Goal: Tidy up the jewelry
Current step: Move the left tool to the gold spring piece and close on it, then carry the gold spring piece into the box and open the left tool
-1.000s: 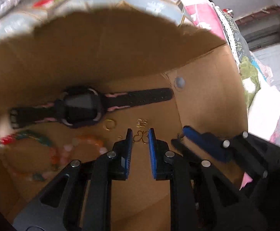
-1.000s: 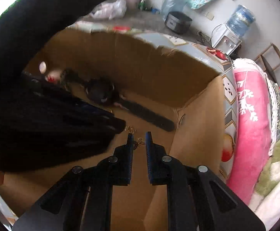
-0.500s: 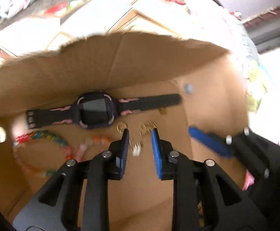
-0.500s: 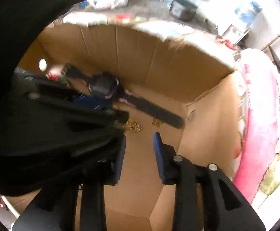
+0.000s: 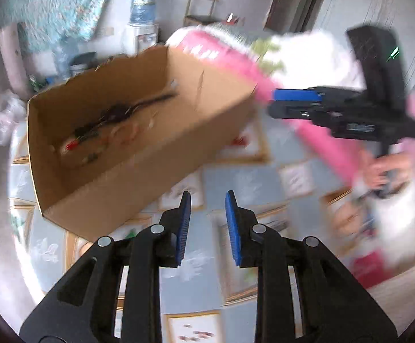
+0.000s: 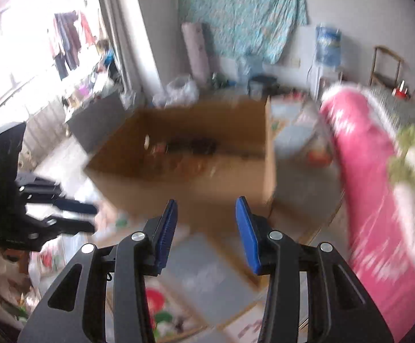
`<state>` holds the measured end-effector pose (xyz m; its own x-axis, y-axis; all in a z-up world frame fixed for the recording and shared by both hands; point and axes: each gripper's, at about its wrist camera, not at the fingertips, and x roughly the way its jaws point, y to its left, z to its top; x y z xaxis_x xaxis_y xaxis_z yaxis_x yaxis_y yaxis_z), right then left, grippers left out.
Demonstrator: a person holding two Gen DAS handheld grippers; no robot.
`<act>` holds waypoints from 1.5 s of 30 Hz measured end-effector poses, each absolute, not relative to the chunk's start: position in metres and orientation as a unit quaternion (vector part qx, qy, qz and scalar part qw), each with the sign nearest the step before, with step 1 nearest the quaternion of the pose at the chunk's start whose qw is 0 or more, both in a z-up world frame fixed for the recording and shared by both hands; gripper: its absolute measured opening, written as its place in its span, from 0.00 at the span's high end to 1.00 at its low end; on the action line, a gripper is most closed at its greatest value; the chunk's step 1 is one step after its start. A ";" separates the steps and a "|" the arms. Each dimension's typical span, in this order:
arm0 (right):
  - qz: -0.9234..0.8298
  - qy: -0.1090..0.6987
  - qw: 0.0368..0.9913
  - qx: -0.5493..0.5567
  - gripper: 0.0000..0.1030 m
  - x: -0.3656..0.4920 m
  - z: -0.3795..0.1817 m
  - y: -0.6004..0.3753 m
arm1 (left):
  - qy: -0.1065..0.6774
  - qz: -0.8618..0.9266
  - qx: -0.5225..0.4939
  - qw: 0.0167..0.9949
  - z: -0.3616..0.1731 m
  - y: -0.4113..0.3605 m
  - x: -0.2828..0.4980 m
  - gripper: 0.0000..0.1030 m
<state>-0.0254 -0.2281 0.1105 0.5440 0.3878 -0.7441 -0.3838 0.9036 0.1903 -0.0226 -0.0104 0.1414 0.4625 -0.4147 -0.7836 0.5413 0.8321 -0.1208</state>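
The watch (image 5: 116, 114) and bracelets (image 5: 93, 148) lie in the box (image 5: 138, 154). Both hand-held grippers, left (image 5: 208, 223) and right (image 6: 207, 233), are empty; their jaws have just been opening. I think this jewelry is light and delicate; take the watch by its strap.

Home bedroom: pink bedding (image 6: 376, 200), water dispenser (image 6: 328, 48)

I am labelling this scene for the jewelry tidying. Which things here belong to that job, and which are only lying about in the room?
Belonging to the job:
- cardboard box
- black watch inside it
- blurred beaded pieces beside the watch
- left gripper, open, empty
- right gripper, open, empty

Only lying about:
- pink blanket
- water dispenser
- hanging floral cloth
- patterned mat
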 end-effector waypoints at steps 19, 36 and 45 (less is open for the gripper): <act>0.228 0.485 0.838 0.103 0.59 0.010 0.016 -0.219 | 0.425 -0.250 0.151 0.857 0.053 -0.043 0.027 0.87; 0.263 0.408 0.867 0.117 0.59 -0.004 0.097 -0.221 | 0.359 -0.264 0.104 0.889 0.138 -0.021 -0.013 0.87; 0.223 0.442 0.865 0.074 0.59 0.107 0.149 -0.214 | 0.495 -0.276 -0.083 0.820 0.171 -0.016 0.156 0.87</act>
